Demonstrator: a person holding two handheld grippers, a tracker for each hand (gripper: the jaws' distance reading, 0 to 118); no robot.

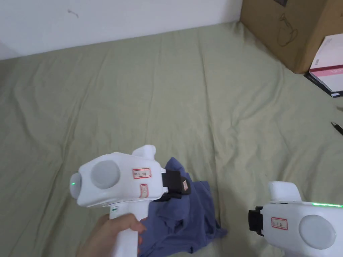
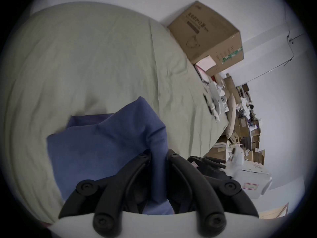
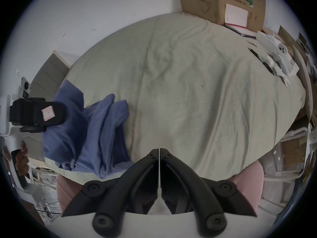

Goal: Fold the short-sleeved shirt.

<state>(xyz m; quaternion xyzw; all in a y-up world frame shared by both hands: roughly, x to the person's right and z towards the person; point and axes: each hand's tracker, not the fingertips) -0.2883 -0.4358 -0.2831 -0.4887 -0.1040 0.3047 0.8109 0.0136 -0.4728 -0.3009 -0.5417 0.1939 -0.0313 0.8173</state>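
A bed [image 1: 187, 87], covered with a wrinkled pale green sheet, is taking up most of the head view and is running up to a white wall [image 1: 100, 16]. A big cardboard box [image 1: 288, 30] is sitting at the bed's far right corner, against the wall, and a flat pink and white box [image 1: 330, 65] is leaning just beside it, touching its lower side.

The short-sleeved shirt [image 1: 187, 217], a blue one, is lying crumpled in a heap at the near edge of the bed, with part of it raised off the sheet. The left gripper [image 1: 177, 187], a white handheld unit with a green light, is hanging over the heap, and a hand [image 1: 110, 234] is wrapping around its handle. In the left gripper view its black fingers [image 2: 137, 162] are pinching a fold of the shirt [image 2: 109, 138], the cloth passing up between both of them.

The right gripper [image 1: 253, 221] is hovering near the bed's edge to the right of the shirt, well apart from it and touching no cloth. In the right gripper view its fingers [image 3: 153, 155] are pressing together with only a thin slit between them, and the shirt [image 3: 96, 126] is lying off to the left, under the left gripper [image 3: 56, 114].

A small dark object [image 1: 337, 127], too small to identify, is lying on the sheet at the right edge.
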